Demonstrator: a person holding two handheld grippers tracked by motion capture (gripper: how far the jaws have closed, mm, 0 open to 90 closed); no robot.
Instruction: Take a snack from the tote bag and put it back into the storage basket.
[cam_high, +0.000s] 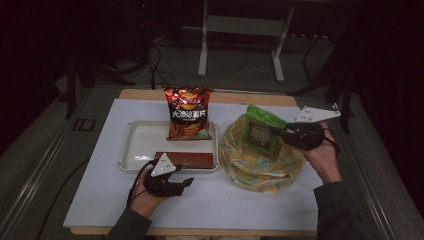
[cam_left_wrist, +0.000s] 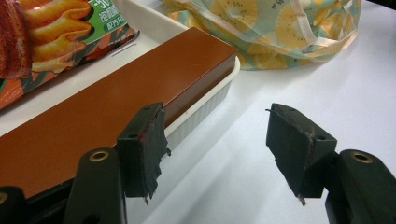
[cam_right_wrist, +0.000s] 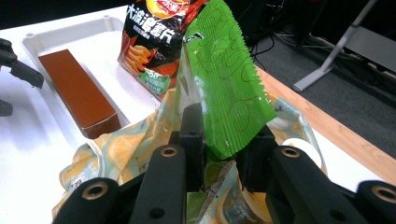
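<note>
My right gripper (cam_high: 281, 131) (cam_right_wrist: 223, 147) is shut on a green snack packet (cam_high: 261, 131) (cam_right_wrist: 224, 88), holding it upright over a yellow fruit-print bag (cam_high: 260, 155) (cam_right_wrist: 116, 147). My left gripper (cam_high: 186, 182) (cam_left_wrist: 215, 149) is open near the table's front, beside the white tray (cam_high: 135, 145) (cam_left_wrist: 205, 109). A long brown box (cam_high: 187, 159) (cam_left_wrist: 107, 107) (cam_right_wrist: 77, 91) lies along the tray's near edge. A red chip bag (cam_high: 189, 114) (cam_left_wrist: 42, 37) (cam_right_wrist: 156, 42) leans at the tray's far side.
The white table top (cam_high: 210, 200) has free room in front of the tray and bag. Metal stand legs (cam_high: 202, 60) rise behind the table on the dark floor.
</note>
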